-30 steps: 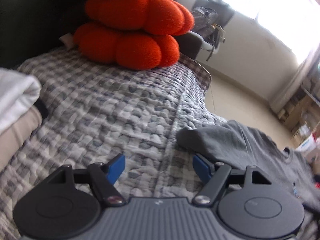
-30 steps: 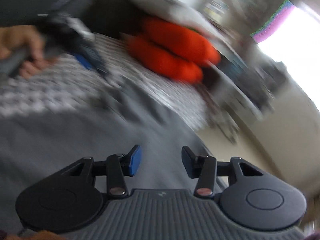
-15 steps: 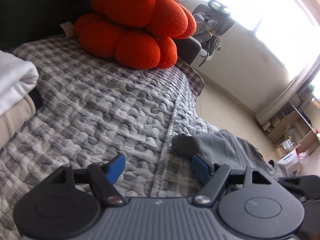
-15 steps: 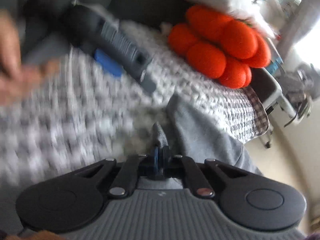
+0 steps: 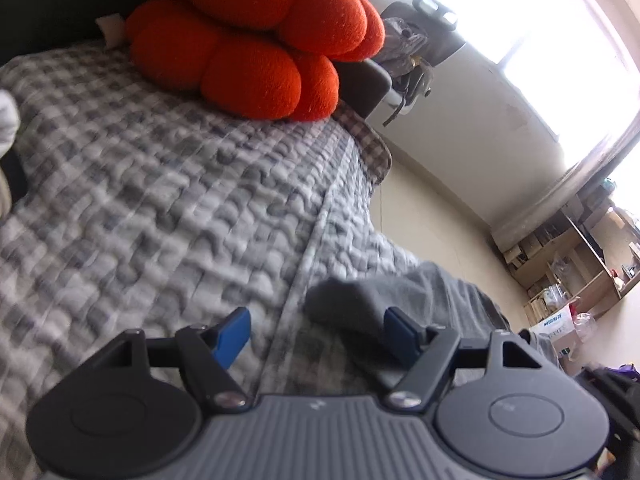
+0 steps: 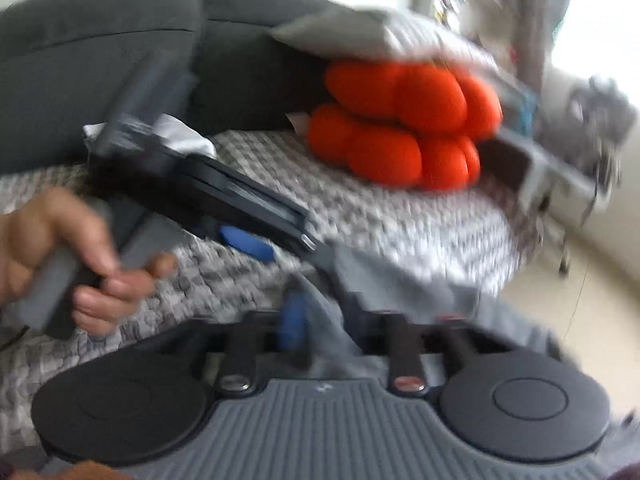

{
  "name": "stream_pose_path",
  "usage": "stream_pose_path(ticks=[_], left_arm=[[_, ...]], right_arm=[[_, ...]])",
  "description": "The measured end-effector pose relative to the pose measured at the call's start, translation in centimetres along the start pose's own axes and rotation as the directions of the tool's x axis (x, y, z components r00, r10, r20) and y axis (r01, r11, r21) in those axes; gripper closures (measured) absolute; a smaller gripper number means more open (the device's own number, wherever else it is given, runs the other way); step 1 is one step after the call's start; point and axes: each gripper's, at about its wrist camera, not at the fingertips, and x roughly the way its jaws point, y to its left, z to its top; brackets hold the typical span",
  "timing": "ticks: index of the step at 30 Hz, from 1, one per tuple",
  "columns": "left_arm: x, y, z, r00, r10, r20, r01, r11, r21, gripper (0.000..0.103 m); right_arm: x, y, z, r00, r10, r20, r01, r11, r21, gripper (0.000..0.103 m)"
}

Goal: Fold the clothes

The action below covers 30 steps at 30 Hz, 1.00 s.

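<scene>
A grey shirt (image 5: 400, 296) lies on the checked quilt (image 5: 160, 184), its sleeve end bunched just ahead of my left gripper's right finger. My left gripper (image 5: 316, 332) is open and low over the quilt, its right pad touching the sleeve. In the blurred right wrist view the grey shirt (image 6: 400, 280) runs back between the fingers of my right gripper (image 6: 320, 320), which is shut on its fabric. The left gripper (image 6: 200, 192), held by a hand, shows there at the left above the quilt (image 6: 400, 220).
An orange lobed cushion (image 5: 256, 40) lies at the far end of the bed under a white pillow (image 6: 360, 36). Folded light clothes (image 5: 6, 128) sit at the left edge. The bed edge drops to a beige floor (image 5: 432, 216) at the right. A dark headboard (image 6: 120, 40) stands behind.
My right gripper closed on the grey shirt and pulled it across the bed. My left gripper moved forward, so the sleeve end is now at its right finger.
</scene>
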Motion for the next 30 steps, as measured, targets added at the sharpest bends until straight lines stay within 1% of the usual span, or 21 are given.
stream_pose_path(ticks=[2,4,5,6,7,8,9,11,12,13,14,16,17,20,21,22,23,24,26,28,30], left_arm=[[0.6,-0.3,0.5,1.0,-0.018,0.009,0.018,1.0,0.015,0.029],[1.5,-1.0,1.1,1.0,-0.025,0.009,0.025,0.998,0.061,0.029],[2.0,-1.5,1.1,1.0,-0.016,0.005,0.016,0.996,0.091,0.029],[2.6,-2.0,1.1,1.0,-0.008,0.002,0.007,0.993,0.121,0.039],[3.1,-2.5,1.1,1.0,0.001,-0.001,-0.001,0.989,0.151,0.054],[3.7,-2.9,1.1,1.0,0.027,-0.013,-0.024,0.985,0.171,0.092],[4.1,-3.2,1.0,0.999,0.046,-0.029,-0.04,0.984,0.174,0.098],[4.0,-3.6,1.0,0.999,0.049,-0.016,-0.045,0.98,0.196,0.098],[3.7,-3.8,1.2,0.999,0.052,-0.007,-0.049,0.974,0.222,0.098],[3.2,-3.8,1.5,0.999,0.04,0.003,-0.04,0.973,0.228,0.098],[2.7,-3.8,2.4,1.0,0.025,0.014,-0.027,0.977,0.212,0.098],[1.9,-4.3,3.7,0.999,0.018,0.03,-0.023,0.979,0.204,0.098],[1.6,-4.8,4.2,0.999,0.027,0.033,-0.033,0.976,0.214,0.098],[0.7,-6.3,5.8,0.998,0.053,0.046,-0.063,0.968,0.243,0.098],[0.4,-6.8,6.3,0.997,0.062,0.05,-0.072,0.965,0.253,0.098],[1.1,-7.0,6.3,0.993,0.119,0.028,-0.122,0.956,0.268,0.098],[1.8,-7.1,6.3,0.984,0.176,0.006,-0.17,0.943,0.285,0.098],[2.5,-7.2,6.3,0.973,0.232,-0.014,-0.218,0.928,0.302,0.097],[3.8,-6.6,5.6,0.945,0.318,-0.071,-0.282,0.906,0.315,0.097],[3.5,-5.2,5.5,0.958,0.277,-0.081,-0.247,0.933,0.262,0.09],[2.6,-3.4,5.9,0.97,0.235,-0.057,-0.222,0.96,0.169,0.068]], right_arm=[[0.3,0.4,0.1,1.0,0.024,-0.012,-0.024,0.999,-0.045,0.046],[1.0,0.8,0.0,0.998,0.026,-0.06,-0.031,0.995,-0.094,0.057],[1.4,0.7,-0.2,0.996,0.0,-0.092,-0.01,0.994,-0.111,0.088],[1.9,0.6,-0.6,0.992,-0.034,-0.121,0.02,0.993,-0.116,0.1],[2.2,0.3,-0.9,0.989,-0.057,-0.14,0.041,0.993,-0.11,0.1],[2.1,-0.3,-1.2,0.989,-0.051,-0.136,0.041,0.996,-0.075,0.1],[1.9,-1.0,-1.5,0.991,-0.039,-0.127,0.036,0.999,-0.027,0.1],[0.6,-3.0,-1.9,0.998,0.021,-0.062,-0.011,0.987,0.159,0.1],[-0.2,-4.2,-2.1,0.999,0.049,-0.018,-0.042,0.962,0.27,0.1],[-0.8,-5.6,-2.3,0.996,0.08,0.033,-0.086,0.911,0.404,0.1],[-1.3,-7.1,-2.7,0.99,0.108,0.086,-0.137,0.84,0.526,0.1],[-2.2,-9.3,-3.4,0.972,0.131,0.196,-0.231,0.697,0.679,0.1],[-2.6,-9.7,-3.6,0.965,0.128,0.23,-0.256,0.664,0.703,0.1],[-3.4,-8.9,-3.0,0.97,0.102,0.22,-0.226,0.711,0.666,0.1],[-3.1,-8.3,-2.9,0.978,0.112,0.177,-0.201,0.741,0.641,0.099],[-2.3,-8.0,-3.0,0.978,0.167,0.126,-0.208,0.749,0.629,0.098],[-1.5,-7.7,-3.2,0.973,0.22,0.073,-0.217,0.756,0.618,0.092],[-0.9,-7.3,-3.3,0.967,0.254,0.027,-0.218,0.767,0.603,0.091],[-0.6,-6.2,-3.7,0.97,0.24,-0.027,-0.184,0.81,0.556,0.09],[-0.5,-5.2,-4.0,0.973,0.222,-0.067,-0.158,0.846,0.509,0.09],[-1.4,-5.2,-3.7,0.979,0.203,-0.031,-0.164,0.863,0.478,0.09]])
